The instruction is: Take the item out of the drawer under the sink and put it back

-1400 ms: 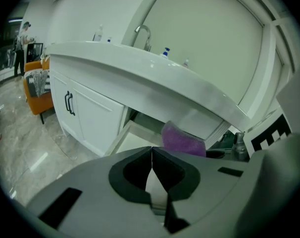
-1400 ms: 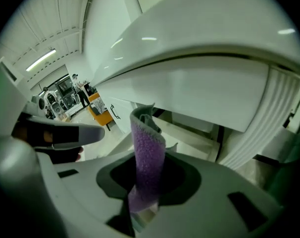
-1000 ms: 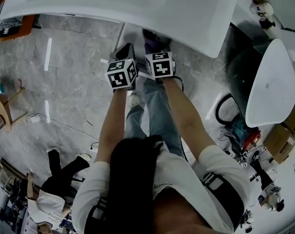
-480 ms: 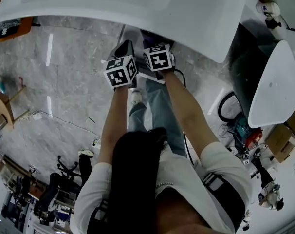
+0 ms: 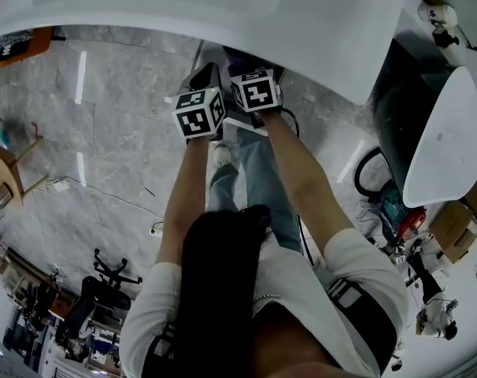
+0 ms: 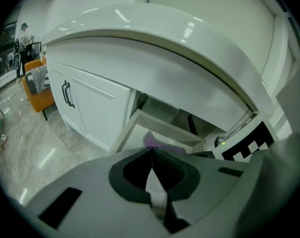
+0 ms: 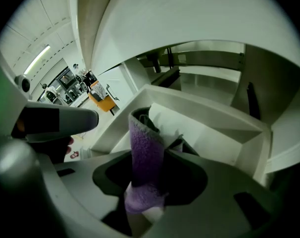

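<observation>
My right claw point(image 7: 157, 145), jaws just opening, has the purple cloth point(image 7: 145, 155) loose between them above the open drawer point(image 7: 214, 133), so the putting-back looks nearly done.

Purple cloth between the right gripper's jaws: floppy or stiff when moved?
Likely floppy: the purple cloth folds over itself above the right gripper, whose jaws have just been opening with it between them. Probably light and not slippery, judging by its fuzzy pile. It should slump into the drawer rather than roll.
</observation>
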The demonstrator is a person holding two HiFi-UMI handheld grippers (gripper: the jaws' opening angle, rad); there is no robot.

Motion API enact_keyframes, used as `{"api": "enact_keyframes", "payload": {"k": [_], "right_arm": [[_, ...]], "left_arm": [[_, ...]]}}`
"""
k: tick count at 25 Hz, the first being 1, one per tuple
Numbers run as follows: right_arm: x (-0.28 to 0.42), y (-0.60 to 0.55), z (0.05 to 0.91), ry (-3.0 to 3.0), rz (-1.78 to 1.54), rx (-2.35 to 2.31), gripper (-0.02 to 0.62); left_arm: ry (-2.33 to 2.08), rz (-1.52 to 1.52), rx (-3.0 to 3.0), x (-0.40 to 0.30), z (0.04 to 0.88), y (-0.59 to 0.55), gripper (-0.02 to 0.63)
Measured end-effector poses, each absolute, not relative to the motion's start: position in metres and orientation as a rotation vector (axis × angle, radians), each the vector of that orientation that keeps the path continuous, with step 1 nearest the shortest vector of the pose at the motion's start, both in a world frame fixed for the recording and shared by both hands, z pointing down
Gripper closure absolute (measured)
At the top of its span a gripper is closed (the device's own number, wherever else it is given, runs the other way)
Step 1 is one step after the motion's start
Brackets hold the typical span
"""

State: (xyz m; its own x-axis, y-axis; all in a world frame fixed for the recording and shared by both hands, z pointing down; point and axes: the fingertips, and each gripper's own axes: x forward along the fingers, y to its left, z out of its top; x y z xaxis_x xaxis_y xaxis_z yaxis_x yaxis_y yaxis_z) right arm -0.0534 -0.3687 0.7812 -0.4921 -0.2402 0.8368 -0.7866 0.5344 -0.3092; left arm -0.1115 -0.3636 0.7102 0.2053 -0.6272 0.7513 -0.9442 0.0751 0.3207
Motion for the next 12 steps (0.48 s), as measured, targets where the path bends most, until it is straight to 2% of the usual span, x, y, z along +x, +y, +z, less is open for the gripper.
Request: {"api": "enact_keyframes", "payload": {"k": [3,9,12], "right_arm": [[-0.052,-0.365,0.779,-2.003,0.926,0.797,0.363],[-0.057,-0.365,0.766,-2.058,0.942,0.785,0.29],[-0.055,-0.367,0.752,-2.085,0.924,0.794,0.282]], "left_arm": [[-1.5,0.47,1.639,-0.108,0.709,-0.364,0.601],[-1.499,0.457,1.661,-0.111,0.701,-0.368,0.601],[-1.5,0.451,1.673,-0.111,0.693,-0.368,0.601]]}}
